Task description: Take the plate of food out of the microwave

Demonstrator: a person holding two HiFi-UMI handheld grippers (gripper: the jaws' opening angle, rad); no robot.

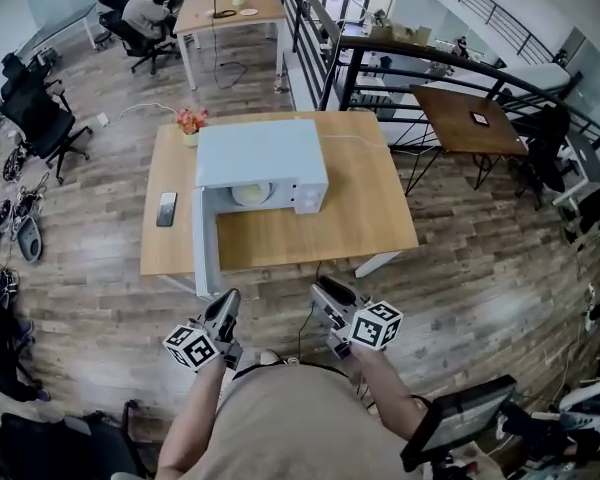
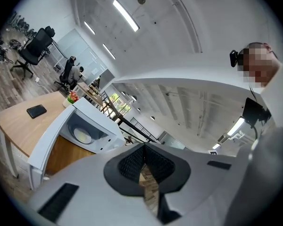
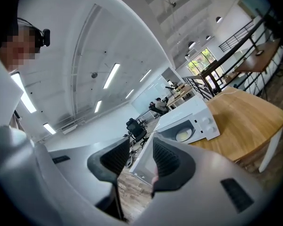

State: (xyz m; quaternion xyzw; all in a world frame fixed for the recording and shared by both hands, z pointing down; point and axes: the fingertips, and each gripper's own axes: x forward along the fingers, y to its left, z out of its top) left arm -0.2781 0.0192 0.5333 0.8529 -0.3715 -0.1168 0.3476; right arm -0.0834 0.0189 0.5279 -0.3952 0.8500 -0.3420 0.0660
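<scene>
A white microwave (image 1: 261,155) stands on a wooden table (image 1: 360,208) with its door (image 1: 206,253) swung open toward me. Inside lies a pale plate of food (image 1: 251,194), also seen as the plate (image 2: 83,135) in the left gripper view and the plate (image 3: 183,135) in the right gripper view. Both grippers hang close to my body, well short of the table. My left gripper (image 1: 223,313) has its tips touching, with nothing between them (image 2: 143,147). My right gripper (image 1: 330,303) stands apart with an empty gap (image 3: 141,145).
A dark phone (image 1: 166,209) lies on the table's left side and a small flower pot (image 1: 190,123) sits behind the microwave. A black railing (image 1: 380,68) and another table (image 1: 470,118) are at the right. Office chairs (image 1: 45,118) stand at the left.
</scene>
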